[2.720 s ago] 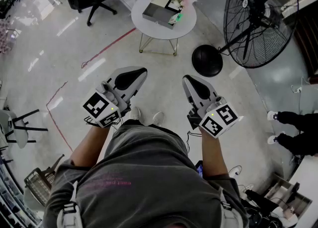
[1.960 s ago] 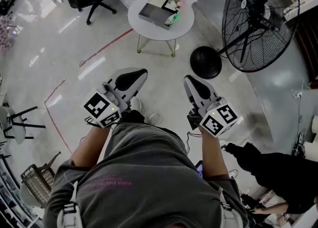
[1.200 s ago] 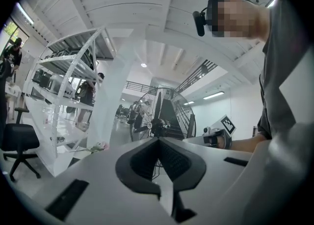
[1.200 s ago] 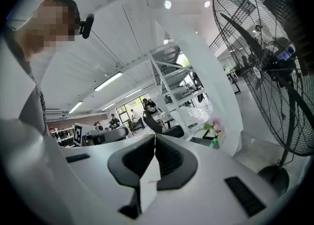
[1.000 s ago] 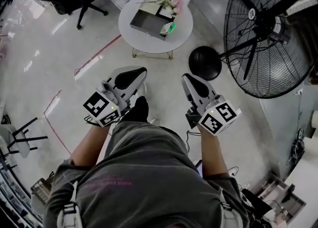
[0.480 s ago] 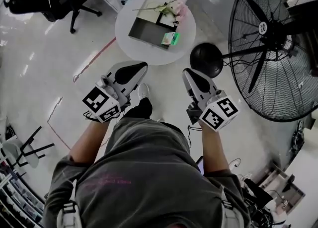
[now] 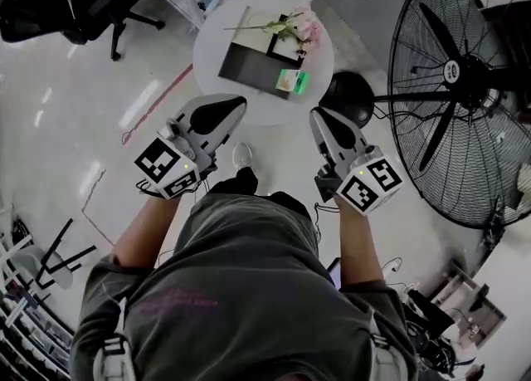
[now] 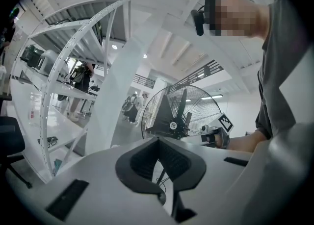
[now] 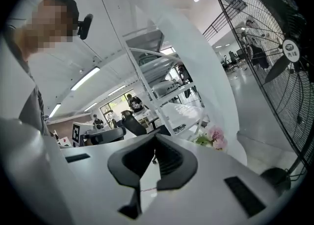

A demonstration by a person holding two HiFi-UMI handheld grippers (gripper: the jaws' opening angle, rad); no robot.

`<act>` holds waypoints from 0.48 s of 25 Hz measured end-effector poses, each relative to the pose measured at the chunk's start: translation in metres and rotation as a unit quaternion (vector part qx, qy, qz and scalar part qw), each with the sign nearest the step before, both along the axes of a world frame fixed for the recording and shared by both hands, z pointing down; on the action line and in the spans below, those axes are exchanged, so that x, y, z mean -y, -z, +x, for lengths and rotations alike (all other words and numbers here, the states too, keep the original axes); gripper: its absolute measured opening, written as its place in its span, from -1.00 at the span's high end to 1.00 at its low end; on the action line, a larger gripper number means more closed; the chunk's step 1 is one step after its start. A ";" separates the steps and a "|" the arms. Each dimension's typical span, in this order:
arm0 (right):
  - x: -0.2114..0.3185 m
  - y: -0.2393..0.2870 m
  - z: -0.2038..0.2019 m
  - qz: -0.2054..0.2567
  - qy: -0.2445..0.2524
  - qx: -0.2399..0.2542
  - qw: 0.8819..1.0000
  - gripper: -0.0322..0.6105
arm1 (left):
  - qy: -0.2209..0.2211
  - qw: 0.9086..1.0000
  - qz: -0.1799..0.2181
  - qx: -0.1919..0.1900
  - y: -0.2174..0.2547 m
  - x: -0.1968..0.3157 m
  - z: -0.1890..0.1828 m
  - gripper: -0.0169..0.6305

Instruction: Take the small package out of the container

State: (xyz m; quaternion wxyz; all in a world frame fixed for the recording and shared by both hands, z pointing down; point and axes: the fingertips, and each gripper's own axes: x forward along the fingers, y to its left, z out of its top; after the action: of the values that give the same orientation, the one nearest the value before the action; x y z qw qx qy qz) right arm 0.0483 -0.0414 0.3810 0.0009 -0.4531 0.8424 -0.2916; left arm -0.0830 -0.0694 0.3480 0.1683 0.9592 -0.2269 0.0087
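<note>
The person stands a little back from the round white counter [image 7: 206,49], holding one claw in each hand. The left claw [image 7: 224,109] is pressed together at the tip, and there is nothing in it. The right claw [image 7: 323,119] is pressed together too, and it is also empty. Both point forward, toward the counter, and neither one touches anything on it.

On the counter lies a flat dark container [image 7: 247,62], turned a bit sideways. The small package [image 7: 292,81] is green. It sits at the corner of the container that is closest to the person, on the right side. From here I cannot tell if it lies fully inside or rests on the edge. Some pink flowers [image 7: 297,29] lie at the far side.

The package is straight ahead of the right claw and just a little to its left. The left claw is farther away and would have to cross over. So I think the right claw is the one to use. It has to open first, then go forward and down onto the package. The package's longer side seems to run left to right.
</note>
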 end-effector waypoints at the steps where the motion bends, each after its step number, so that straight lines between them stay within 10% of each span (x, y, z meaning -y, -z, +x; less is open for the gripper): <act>1: 0.005 -0.002 -0.001 -0.002 -0.001 0.000 1.000 0.83 | 0.000 1.000 -0.002 0.000 -0.002 0.005 -0.001 0.90; 12: 0.043 -0.011 0.006 -0.015 -0.010 -0.004 1.000 0.83 | -0.004 1.000 -0.012 0.004 -0.009 0.038 -0.001 0.90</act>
State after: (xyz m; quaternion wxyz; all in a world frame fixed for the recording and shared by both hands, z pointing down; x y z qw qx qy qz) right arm 0.0540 -0.0840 0.3919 -0.0060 -0.4628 0.8333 -0.3022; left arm -0.0841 -0.1073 0.3568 0.1787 0.9580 -0.2239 0.0159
